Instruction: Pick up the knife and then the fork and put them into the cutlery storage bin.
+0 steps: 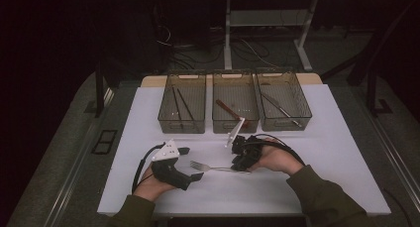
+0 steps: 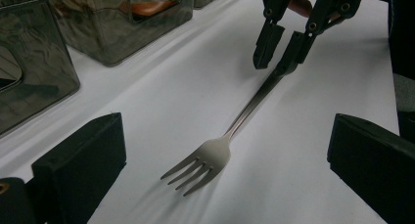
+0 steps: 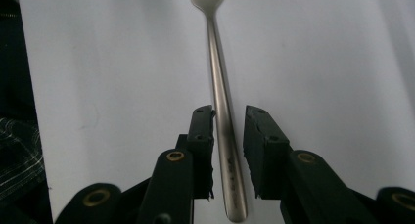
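I see my right gripper [image 3: 229, 150] straddling the fork [image 2: 230, 136] handle, jaws slightly spread with a gap showing, so no pinch yet. The fork lies flat on the white table [image 1: 337, 147]. My left gripper [image 1: 190, 163] waits spread wide. Binning it in the middle tray [image 1: 236, 122] remains, I judge.

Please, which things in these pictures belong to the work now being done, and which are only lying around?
Part of the work:
- fork, flat on the white table
- right gripper, jaws either side of the fork's handle
- left gripper, open, near the tines

Only lying around:
- left bin with chopsticks
- middle bin with a brown-handled utensil
- right bin with a metal utensil
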